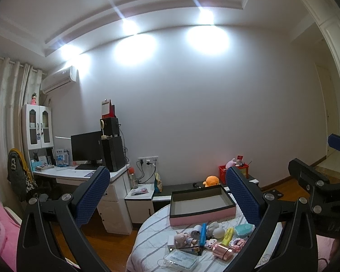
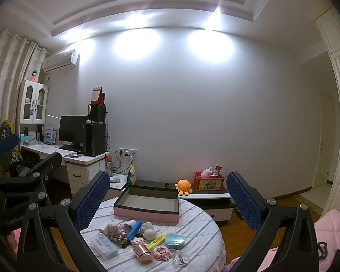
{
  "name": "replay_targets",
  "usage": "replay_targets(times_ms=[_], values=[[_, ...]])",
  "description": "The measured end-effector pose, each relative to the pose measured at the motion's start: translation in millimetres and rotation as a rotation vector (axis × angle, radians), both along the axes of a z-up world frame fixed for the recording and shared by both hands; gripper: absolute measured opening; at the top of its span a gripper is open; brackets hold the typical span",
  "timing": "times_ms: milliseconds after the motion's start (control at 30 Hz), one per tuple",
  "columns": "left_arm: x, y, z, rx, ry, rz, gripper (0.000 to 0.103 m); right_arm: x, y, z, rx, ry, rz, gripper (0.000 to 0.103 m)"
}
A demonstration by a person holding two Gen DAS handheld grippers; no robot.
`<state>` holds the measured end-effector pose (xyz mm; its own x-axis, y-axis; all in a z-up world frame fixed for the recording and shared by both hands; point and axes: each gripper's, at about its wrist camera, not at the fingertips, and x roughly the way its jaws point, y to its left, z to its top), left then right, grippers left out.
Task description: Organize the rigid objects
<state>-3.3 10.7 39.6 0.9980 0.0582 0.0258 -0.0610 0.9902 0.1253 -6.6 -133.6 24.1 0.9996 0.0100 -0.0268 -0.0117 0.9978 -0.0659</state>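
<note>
Pale walls and a lit stepped ceiling fill the background, with a white desk (image 1: 79,174) and a dark monitor (image 1: 86,147) at 9 o'clock. At 6 o'clock a round counter (image 2: 199,224) under a striped cloth is seen.

On its far side an open tray (image 2: 147,204) with pink walls and a dark rim is set, with nothing seen inside it. Near the tray's front wall, a cluster of small rigid things is spread: a blue pen (image 2: 133,230), a white ball (image 2: 150,234), a yellow marker (image 2: 157,241), a teal case (image 2: 175,241), a rose-gold cylinder (image 2: 144,252), a doll figure (image 2: 113,227) and a clear box (image 2: 104,246).

The left gripper (image 1: 167,195) is held above the counter with its jaws wide apart; nothing is gripped or touched by its blue pads (image 1: 90,197). The right gripper (image 2: 167,197) is likewise spread wide and empty, clear of every item.

In the left wrist view the right gripper is caught at 3 o'clock, and the cluster is framed low between the pads, partly cut off by the right pad. In the right wrist view the left gripper appears at 9 o'clock, the whole cluster is shown, and a clear bottle (image 2: 180,258) at the near edge is revealed. An orange plush (image 2: 184,187) and a red box (image 2: 209,182) on a low cabinet beyond the counter are seen in both views.
</note>
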Motion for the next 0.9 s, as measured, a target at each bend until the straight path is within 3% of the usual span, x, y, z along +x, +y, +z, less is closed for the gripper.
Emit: replay_targets(times_ms=[233,500,700,900], values=[[17.0,-12.4,6.6,0.015,-0.005,-0.027,0.103,16.1,-11.8,3.8,0.004,0.004,-0.028,0.103],[54.3,-30.5,-6.8,0.031,0.047,-0.045,0.103,49.7,-32.9,-9.2,0.019,0.051,-0.053,0.103],[95.1,-30.3,-45.3,0.05,0.14,-0.011,0.103,83.1,-50.2,-40.9,0.051,0.125,-0.048,0.103],[138.4,-4.6,-108.1,0.035,0.31,0.066,0.103,121.9,-63.1,-97.5,0.098,0.255,-0.037,0.103]])
